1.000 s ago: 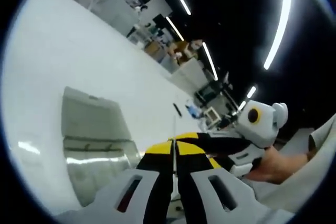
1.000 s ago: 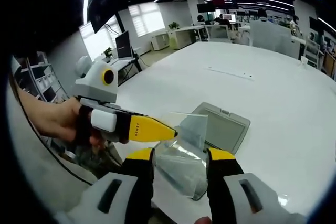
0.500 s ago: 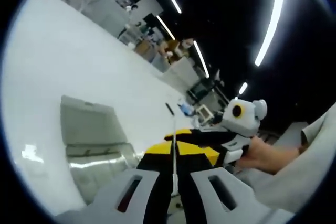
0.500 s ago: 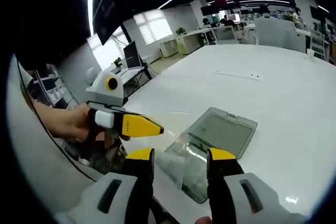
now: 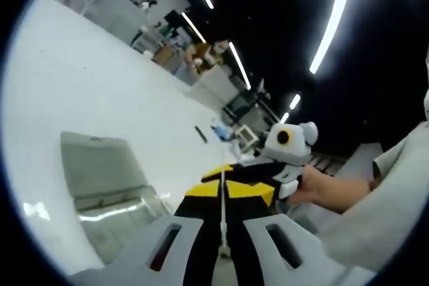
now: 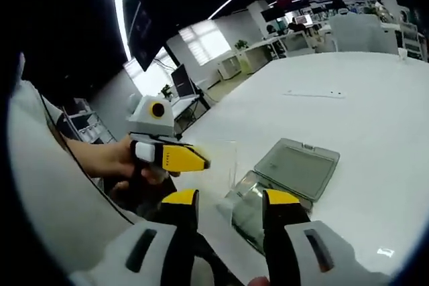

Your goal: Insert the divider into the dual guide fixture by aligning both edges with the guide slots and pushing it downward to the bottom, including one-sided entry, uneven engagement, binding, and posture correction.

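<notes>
A clear, glossy plastic divider [image 6: 220,160], a translucent grey plastic fixture [image 6: 295,169], a smooth matt white table [image 6: 375,118].

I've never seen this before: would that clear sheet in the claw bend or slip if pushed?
Probably stiff: the clear sheet stands straight out from the left claw, pinched at one edge, without visible sag. Likely light, since it looks very thin edge-on in the left gripper view. Its glossy faces might slip.

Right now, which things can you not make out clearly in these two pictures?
- Divider: clear and faint in right gripper view; its lower edge is not traceable.
- Left gripper: in left gripper view the divider is edge-on, a thin line.
- Fixture: guide slots too small; the near part sits behind the right gripper.
</notes>
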A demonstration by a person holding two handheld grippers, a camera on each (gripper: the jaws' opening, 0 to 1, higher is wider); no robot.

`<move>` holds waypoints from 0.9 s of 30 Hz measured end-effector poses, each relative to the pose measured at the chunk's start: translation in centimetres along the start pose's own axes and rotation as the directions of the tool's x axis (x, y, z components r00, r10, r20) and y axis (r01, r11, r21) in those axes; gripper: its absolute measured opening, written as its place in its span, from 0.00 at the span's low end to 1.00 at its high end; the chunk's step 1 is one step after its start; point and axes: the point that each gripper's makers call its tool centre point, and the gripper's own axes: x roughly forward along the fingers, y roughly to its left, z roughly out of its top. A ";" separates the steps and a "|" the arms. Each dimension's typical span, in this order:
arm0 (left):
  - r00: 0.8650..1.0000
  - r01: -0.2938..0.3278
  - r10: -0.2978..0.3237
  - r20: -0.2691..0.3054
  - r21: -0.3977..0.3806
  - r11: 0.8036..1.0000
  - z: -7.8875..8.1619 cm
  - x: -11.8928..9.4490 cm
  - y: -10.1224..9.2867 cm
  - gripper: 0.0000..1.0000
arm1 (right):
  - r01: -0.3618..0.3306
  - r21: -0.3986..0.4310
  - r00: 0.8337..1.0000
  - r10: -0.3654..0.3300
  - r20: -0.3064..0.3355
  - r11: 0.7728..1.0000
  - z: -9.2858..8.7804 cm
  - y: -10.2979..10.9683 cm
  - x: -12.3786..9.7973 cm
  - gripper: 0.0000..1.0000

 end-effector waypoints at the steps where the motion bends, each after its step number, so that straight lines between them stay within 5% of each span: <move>1: 1.000 0.004 -0.004 -0.003 0.000 1.000 0.0 0.0 -0.1 0.00 | -0.007 0.002 1.000 0.007 0.000 1.000 0.1 0.0 -0.1 0.34; 27: 0.996 0.091 -0.091 0.004 0.027 0.995 1.8 -0.9 -2.1 0.00 | -0.205 0.053 0.979 0.204 0.027 0.977 2.2 1.5 -0.5 0.27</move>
